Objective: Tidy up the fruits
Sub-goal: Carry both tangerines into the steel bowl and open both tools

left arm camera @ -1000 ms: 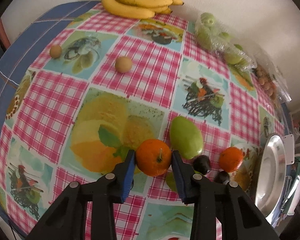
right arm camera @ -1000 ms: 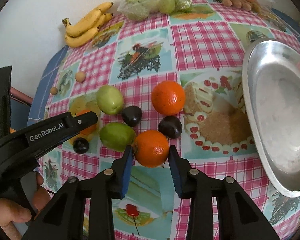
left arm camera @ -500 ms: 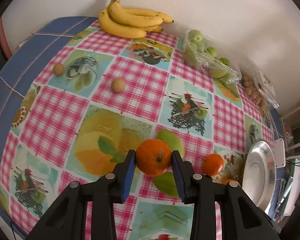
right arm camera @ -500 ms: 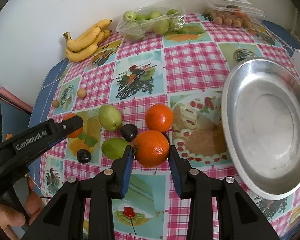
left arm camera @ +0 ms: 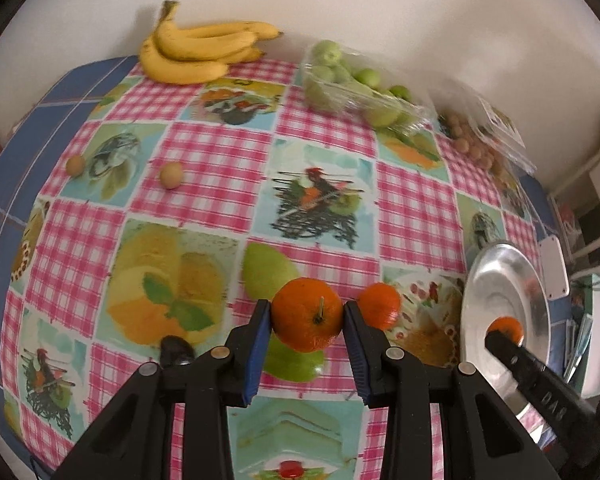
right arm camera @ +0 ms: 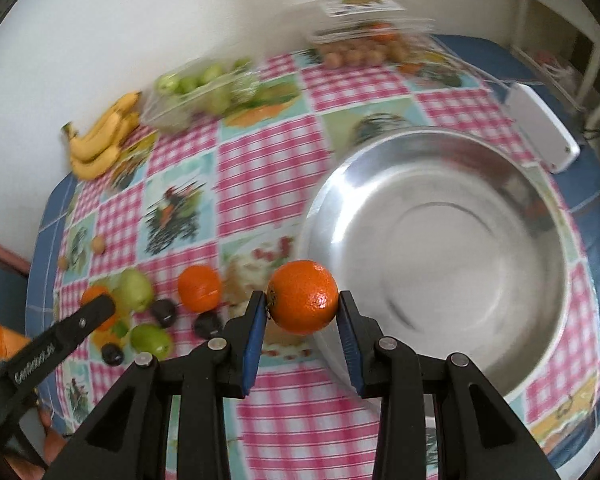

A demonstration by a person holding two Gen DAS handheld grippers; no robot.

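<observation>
My left gripper (left arm camera: 305, 322) is shut on an orange (left arm camera: 307, 314) and holds it above the table, over two green fruits (left arm camera: 266, 270). My right gripper (right arm camera: 302, 306) is shut on another orange (right arm camera: 303, 297) and holds it at the near left rim of the silver bowl (right arm camera: 480, 280). In the left wrist view the right gripper's orange (left arm camera: 505, 329) shows over the bowl (left arm camera: 500, 280). A third orange (left arm camera: 380, 305) lies on the tablecloth; it also shows in the right wrist view (right arm camera: 199, 288). Dark plums (right arm camera: 165, 312) lie near it.
Bananas (left arm camera: 198, 54) lie at the back against the wall. A clear pack of green fruits (left arm camera: 358, 84) and a pack of small brown fruits (left arm camera: 480, 144) sit at the back right. Two small brown fruits (left arm camera: 171, 175) lie at the left. A white device (right arm camera: 540, 136) lies beyond the bowl.
Both grippers have lifted with their oranges. The right gripper has moved right, from beside the fruit group to the bowl's rim. The left gripper has risen and pulled back a little.
</observation>
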